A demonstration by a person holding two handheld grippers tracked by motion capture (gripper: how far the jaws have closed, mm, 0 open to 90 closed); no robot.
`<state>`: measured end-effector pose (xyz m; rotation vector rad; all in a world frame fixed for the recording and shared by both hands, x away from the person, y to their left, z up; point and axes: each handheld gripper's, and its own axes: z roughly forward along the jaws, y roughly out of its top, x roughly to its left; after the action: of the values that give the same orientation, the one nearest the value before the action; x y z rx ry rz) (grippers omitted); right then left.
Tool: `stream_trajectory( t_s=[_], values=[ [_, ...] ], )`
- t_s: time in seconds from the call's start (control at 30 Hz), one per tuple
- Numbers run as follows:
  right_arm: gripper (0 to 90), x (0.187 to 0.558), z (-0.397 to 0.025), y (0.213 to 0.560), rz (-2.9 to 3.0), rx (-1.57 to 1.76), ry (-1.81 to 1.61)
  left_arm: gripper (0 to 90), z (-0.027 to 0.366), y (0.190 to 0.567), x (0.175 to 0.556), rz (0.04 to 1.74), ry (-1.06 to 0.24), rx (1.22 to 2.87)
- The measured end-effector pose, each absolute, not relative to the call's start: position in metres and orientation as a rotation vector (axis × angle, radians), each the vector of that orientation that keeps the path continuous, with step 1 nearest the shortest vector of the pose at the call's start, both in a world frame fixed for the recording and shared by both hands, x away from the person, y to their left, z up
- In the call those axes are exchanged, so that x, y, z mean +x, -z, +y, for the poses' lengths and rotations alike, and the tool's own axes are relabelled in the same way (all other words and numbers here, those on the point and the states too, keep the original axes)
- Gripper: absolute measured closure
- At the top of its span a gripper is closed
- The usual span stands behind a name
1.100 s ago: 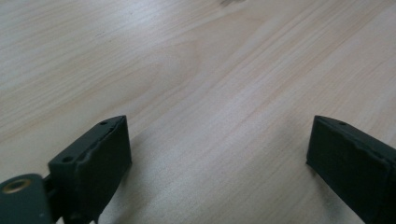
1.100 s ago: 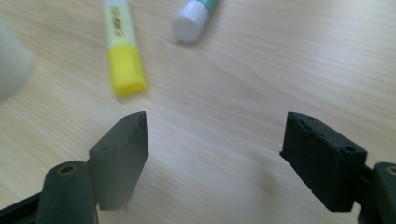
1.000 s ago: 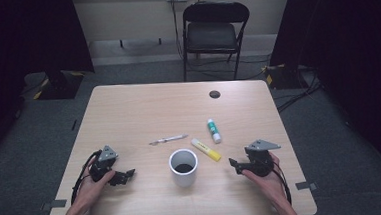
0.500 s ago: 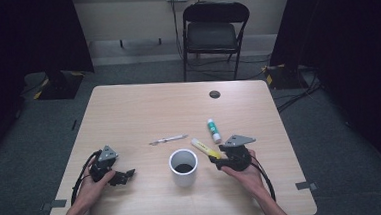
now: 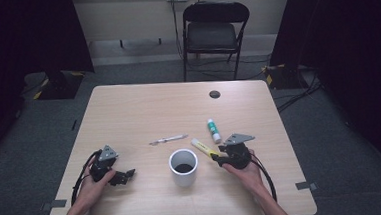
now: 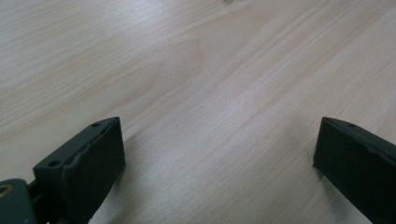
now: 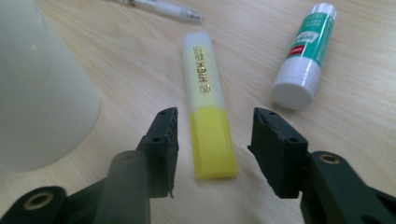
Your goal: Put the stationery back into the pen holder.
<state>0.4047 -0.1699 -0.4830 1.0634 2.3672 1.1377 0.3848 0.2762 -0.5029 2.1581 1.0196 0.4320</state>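
Matt plastic highlighter [image 7: 208, 126] — seemingly smooth.

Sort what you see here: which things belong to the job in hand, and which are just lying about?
In the job: right gripper, jaws open either side of the yellow highlighter.

Lying about: white cup, glue stick, pen, left gripper, chair.

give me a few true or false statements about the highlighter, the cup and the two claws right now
1. The right claw is open with its jaws on either side of the yellow highlighter. True.
2. The highlighter stands inside the white cup. False: it lies flat on the table, beside the cup.
3. The left claw has nothing between its jaws. True.
4. The glue stick stands upright. False: it lies on its side.
5. The pen is gripped by the left claw. False: it lies free on the table.
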Motion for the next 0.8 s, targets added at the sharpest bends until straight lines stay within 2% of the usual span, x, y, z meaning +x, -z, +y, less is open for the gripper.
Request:
stream_trajectory(
  t_s=[0.3, 0.33, 0.47, 0.8],
  values=[
    [58.2, 0.405, -0.168, 0.490, 2.406, 1.051, -1.083, 1.0, 0.276, 0.503, 0.385, 1.025, -0.434, 2.157],
    [61.6, 0.406, -0.170, 0.491, 2.412, 1.045, -1.080, 0.8, 0.276, 0.503, 0.385, 1.025, -0.435, 2.158],
    [65.3, 0.405, -0.169, 0.493, 2.427, 1.041, -1.070, 0.8, 0.276, 0.503, 0.385, 1.025, -0.435, 2.157],
    [66.7, 0.393, -0.170, 0.492, 2.432, 1.047, -1.068, 0.6, 0.276, 0.503, 0.385, 1.026, -0.436, 2.156]
  ],
)
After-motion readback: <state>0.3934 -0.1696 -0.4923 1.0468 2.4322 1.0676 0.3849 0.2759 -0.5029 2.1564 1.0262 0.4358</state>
